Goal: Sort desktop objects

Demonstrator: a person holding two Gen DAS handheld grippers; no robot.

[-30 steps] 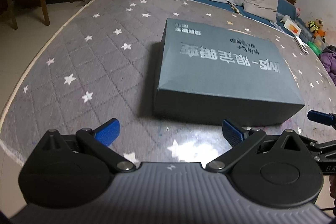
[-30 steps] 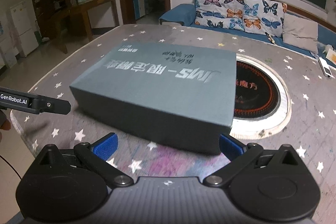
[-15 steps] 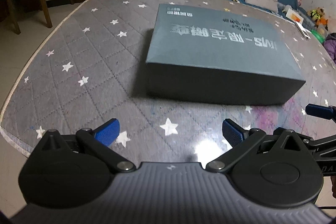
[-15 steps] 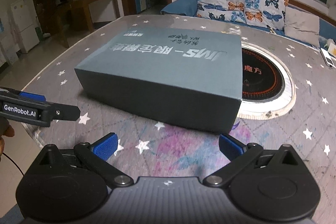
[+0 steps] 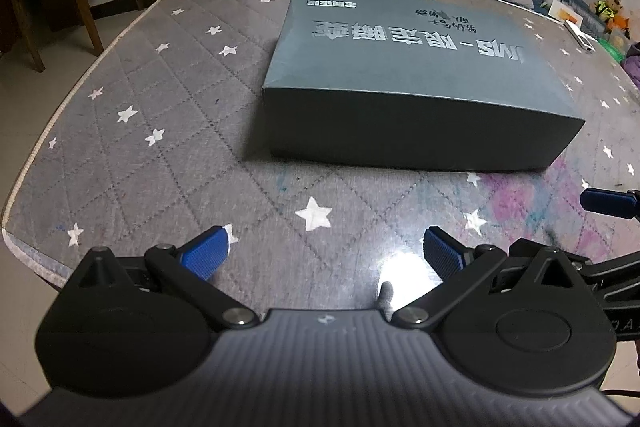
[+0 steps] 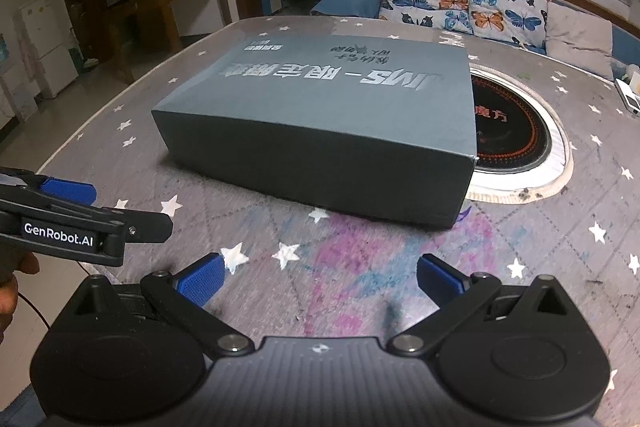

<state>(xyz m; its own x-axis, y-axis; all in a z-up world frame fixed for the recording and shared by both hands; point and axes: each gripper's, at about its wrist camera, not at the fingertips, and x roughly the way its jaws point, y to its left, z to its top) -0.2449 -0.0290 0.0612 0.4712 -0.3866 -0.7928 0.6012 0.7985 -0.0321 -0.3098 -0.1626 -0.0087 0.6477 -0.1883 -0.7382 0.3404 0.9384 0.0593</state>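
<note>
While nothing is gripped yet, the table [image 5: 168, 131] fills both views, a big round top under a star-printed grey quilted cover with a glossy film over it, so expect things to slide easily. Set into it, an induction ring [image 6: 516, 131] peeks out from behind the box's right end in the right view. On to the box [image 5: 416, 75], a broad, flat, dark grey carton lying flat near the table's middle, silver lettering on the lid, its long side wall facing both cameras and well apart from them. It looks like stiff card with sharp corners and a matte skin, probably light for its bulk, though what's inside is hidden. Far too wide for one pinch across, I'd say; best bet is one tool on each short end, or nipping the lid's edge. Down to the tools: left gripper [image 5: 324, 253] spread wide, empty, low over the near rim. Right gripper [image 6: 318, 277] likewise wide and empty, just beside it.
</note>
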